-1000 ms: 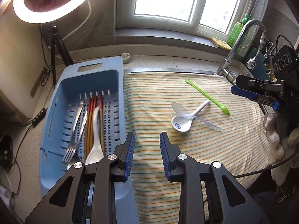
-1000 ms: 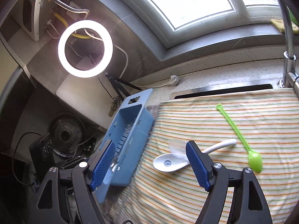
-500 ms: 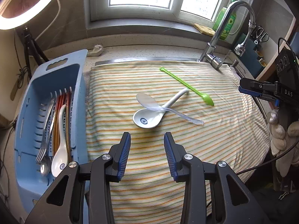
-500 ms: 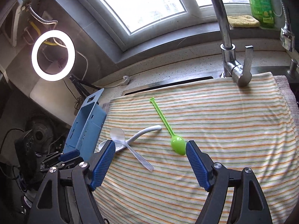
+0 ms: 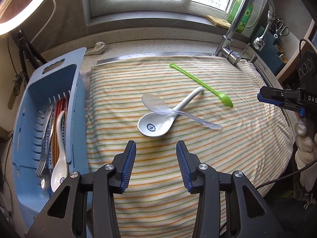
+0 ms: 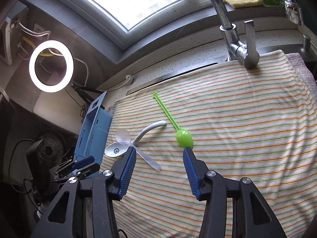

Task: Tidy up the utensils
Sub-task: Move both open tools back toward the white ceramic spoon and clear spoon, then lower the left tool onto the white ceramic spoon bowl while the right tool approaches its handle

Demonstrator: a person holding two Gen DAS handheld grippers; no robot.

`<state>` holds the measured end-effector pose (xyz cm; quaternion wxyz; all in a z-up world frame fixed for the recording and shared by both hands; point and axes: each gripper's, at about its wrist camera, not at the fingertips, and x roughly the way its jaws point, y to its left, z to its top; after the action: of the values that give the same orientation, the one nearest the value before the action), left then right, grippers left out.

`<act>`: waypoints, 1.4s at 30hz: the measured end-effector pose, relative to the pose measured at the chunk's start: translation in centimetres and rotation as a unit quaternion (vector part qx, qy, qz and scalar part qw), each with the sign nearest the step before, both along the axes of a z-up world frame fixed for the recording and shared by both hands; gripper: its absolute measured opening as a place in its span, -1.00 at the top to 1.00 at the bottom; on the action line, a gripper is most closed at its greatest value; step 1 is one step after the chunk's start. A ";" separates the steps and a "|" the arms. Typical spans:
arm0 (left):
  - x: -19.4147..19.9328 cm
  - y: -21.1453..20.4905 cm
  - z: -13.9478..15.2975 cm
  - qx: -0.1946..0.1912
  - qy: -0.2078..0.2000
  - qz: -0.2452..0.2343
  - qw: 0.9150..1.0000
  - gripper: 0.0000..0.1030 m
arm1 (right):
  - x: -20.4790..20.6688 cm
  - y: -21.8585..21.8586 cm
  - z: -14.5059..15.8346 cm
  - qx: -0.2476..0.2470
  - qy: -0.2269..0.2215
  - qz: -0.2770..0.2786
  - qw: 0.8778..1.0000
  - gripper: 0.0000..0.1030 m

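Observation:
On the striped cloth [image 5: 218, 144] lie a white ceramic spoon [image 5: 156, 123], a clear plastic spoon [image 5: 156, 104] crossed over it, and a green plastic spoon [image 5: 200, 84]. My left gripper [image 5: 156, 145] hovers just in front of the white spoon, its jaws opening with nothing between them. My right gripper [image 6: 159, 151] hangs above the cloth, its jaws closing on nothing; the green spoon [image 6: 184, 137] lies just past its right fingertip and the clear spoon [image 6: 138, 150] by its left one. The blue basket [image 5: 45, 91] at the left holds a fork, chopsticks and a white spoon.
A chrome faucet [image 5: 239, 19] rises at the cloth's far right corner. A green bottle [image 5: 241, 13] and a yellow sponge [image 5: 217, 21] sit on the window sill. A ring light [image 6: 51, 66] on a tripod stands left of the basket. A gloved hand [image 5: 305, 144] holds the right gripper.
Both grippers swung from the basket side toward the spoons on the cloth. The left jaws have spread wider; the right jaws have narrowed.

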<state>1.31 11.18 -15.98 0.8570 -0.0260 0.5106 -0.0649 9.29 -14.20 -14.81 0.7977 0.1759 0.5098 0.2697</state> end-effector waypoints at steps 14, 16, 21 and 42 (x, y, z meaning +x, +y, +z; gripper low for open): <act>6.4 1.3 -0.4 -0.014 0.021 -0.018 1.000 0.21 | -0.3 6.5 -2.2 -0.019 0.026 0.088 0.996 0.54; 7.6 1.2 -1.0 -0.022 0.032 -0.022 0.999 0.21 | -0.4 7.0 -2.8 -0.021 0.035 0.094 0.995 0.58; 10.0 0.7 -2.7 -0.033 0.063 -0.029 0.997 0.21 | -0.7 8.8 -3.9 -0.031 0.041 0.117 0.992 0.62; 9.4 -2.2 -3.2 -0.053 0.092 -0.099 0.989 0.27 | 1.3 10.2 -6.9 -0.065 0.069 0.116 0.989 0.65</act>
<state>10.70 8.94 -19.16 0.7931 -0.0265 0.5830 -0.1742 10.55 -3.97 -21.71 0.7338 0.0814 0.5968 0.3141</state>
